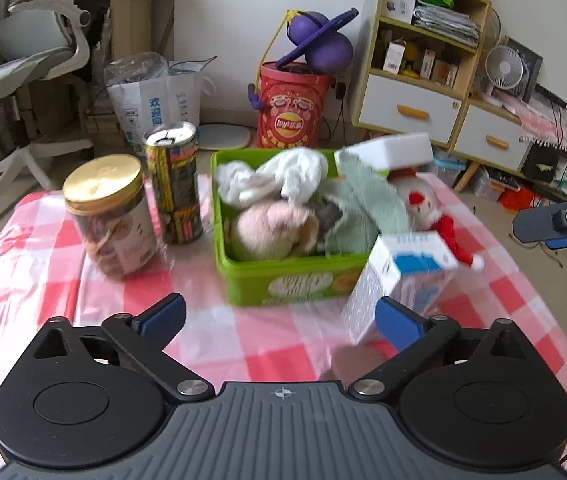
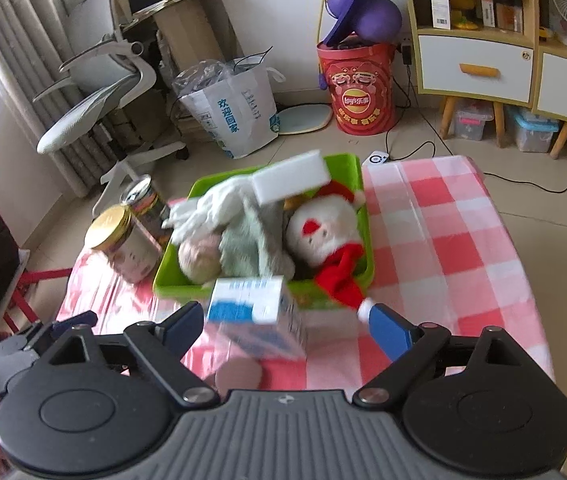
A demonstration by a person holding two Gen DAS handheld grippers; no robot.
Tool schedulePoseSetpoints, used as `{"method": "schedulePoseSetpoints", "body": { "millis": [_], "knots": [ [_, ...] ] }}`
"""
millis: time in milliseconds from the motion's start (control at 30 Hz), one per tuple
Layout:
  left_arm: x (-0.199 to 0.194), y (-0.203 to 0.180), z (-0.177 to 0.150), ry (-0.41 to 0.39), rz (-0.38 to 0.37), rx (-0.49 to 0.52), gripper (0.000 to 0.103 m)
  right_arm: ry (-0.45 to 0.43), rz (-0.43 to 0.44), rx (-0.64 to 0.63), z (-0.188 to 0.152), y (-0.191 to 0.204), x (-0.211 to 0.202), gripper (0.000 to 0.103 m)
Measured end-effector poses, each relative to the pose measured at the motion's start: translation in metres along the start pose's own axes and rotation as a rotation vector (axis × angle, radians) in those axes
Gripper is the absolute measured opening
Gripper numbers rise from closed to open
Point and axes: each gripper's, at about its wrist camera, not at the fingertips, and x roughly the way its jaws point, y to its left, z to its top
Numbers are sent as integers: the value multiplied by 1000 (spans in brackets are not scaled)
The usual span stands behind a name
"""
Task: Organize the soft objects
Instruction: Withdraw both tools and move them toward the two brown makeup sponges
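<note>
We hold left gripper (image 1: 279, 316) and right gripper (image 2: 289, 326) spread, pinching nothing. Green bin (image 1: 283, 276) frame centre, soft toys inside; Santa plush (image 2: 323, 236) at its right.

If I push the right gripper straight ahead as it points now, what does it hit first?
Most likely the blue-and-white carton. It stands on the checked tablecloth between the open fingers of the right gripper, in front of the green bin holding the soft toys. Depth is blurred, so how near is unclear.
</note>
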Motion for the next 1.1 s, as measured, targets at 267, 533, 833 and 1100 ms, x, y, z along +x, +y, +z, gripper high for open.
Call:
{"method": "schedulePoseSetpoints", "body": {
  "millis": [267,533,833,1100],
  "knots": [
    [-2,4,-30,35,32,10,98,5,-7,-18,-47,13,11,76],
    [4,3,-49,62,28,79,98,3,-79,84,-83,1,38,76],
    [27,2,-75,113,-20,138,98,-49,-164,9,-105,-5,53,76],
    [45,-4,-88,107,-69,164,96,-60,-164,-72,-113,-10,69,76]
  ]
}}
